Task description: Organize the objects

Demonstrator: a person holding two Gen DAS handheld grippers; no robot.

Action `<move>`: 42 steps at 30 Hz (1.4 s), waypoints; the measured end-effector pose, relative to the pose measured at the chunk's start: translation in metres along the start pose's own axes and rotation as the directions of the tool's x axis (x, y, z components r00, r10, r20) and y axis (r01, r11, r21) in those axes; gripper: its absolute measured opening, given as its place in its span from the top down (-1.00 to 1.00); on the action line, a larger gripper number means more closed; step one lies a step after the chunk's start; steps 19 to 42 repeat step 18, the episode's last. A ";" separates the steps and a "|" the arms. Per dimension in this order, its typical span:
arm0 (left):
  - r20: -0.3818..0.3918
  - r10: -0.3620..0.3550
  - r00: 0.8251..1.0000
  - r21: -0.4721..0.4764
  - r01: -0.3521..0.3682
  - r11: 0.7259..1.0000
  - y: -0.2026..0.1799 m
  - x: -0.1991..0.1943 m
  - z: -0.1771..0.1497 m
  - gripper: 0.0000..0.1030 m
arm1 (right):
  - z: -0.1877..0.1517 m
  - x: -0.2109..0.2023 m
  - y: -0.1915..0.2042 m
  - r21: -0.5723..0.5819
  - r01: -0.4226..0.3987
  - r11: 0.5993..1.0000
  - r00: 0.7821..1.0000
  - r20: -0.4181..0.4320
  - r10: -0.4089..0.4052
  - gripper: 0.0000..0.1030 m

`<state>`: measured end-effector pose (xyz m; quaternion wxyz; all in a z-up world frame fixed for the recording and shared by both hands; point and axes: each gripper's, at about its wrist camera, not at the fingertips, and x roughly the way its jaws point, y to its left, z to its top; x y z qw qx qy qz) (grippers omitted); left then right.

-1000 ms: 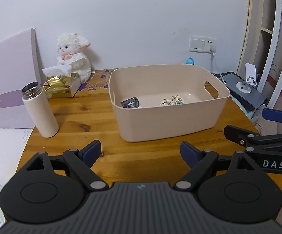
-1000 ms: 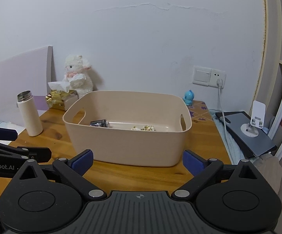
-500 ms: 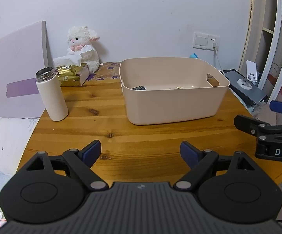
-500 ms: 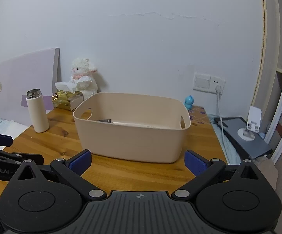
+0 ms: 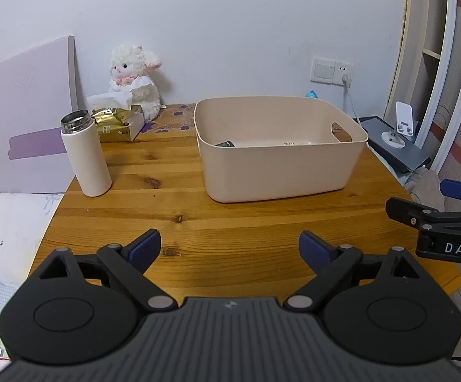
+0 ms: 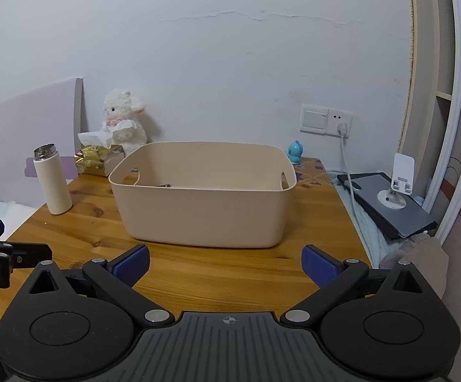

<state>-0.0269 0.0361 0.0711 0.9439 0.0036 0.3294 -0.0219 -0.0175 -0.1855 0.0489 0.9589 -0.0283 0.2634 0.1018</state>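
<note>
A beige plastic bin (image 5: pixel 281 172) (image 6: pixel 205 213) stands on the wooden table (image 5: pixel 166 210) (image 6: pixel 217 273). Inside it I glimpse a small dark packet (image 5: pixel 225 143) and a pale wrapped item (image 5: pixel 289 143); most of the bin's floor is hidden by its wall. My left gripper (image 5: pixel 229 248) hangs open over the table's near edge, well back from the bin, nothing between its fingers. My right gripper (image 6: pixel 225 262) is likewise open and empty, in front of the bin. Its side shows at the right of the left wrist view.
A white flask (image 5: pixel 85 156) (image 6: pixel 53 180) stands left of the bin. Behind it lie a gold tissue box (image 5: pixel 118 124) and a white plush lamb (image 5: pixel 134 79). A small blue figure (image 6: pixel 295 152), a wall socket with cable (image 6: pixel 343 127) and a phone stand on a grey slab (image 6: pixel 396 191) are at the right.
Both grippers have pulled back and away from the bin, which now looks smaller and farther off. Its contents are less visible over the rim. Both stay open.
</note>
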 end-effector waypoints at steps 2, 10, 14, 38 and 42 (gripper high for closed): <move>0.004 -0.002 1.000 0.003 0.002 1.000 0.000 -0.002 0.000 -0.83 | 0.000 -0.001 0.000 0.001 0.001 1.000 1.000 0.000 -0.001 -1.00; 0.004 -0.003 1.000 0.008 0.003 1.000 -0.002 -0.001 0.001 -0.83 | -0.002 -0.001 -0.001 0.005 0.000 1.000 1.000 -0.010 0.000 -1.00; 0.004 -0.002 1.000 0.008 0.002 1.000 -0.002 -0.001 0.001 -0.83 | -0.002 0.000 -0.002 0.004 0.000 1.000 1.000 -0.011 0.000 -1.00; -0.001 -0.006 1.000 0.004 0.006 1.000 -0.002 0.001 0.001 -0.83 | -0.002 0.002 -0.003 0.006 0.000 1.000 1.000 -0.018 0.000 -1.00; -0.001 -0.006 1.000 0.004 0.006 1.000 -0.002 0.001 0.001 -0.83 | -0.002 0.002 -0.003 0.006 0.000 1.000 1.000 -0.018 0.000 -1.00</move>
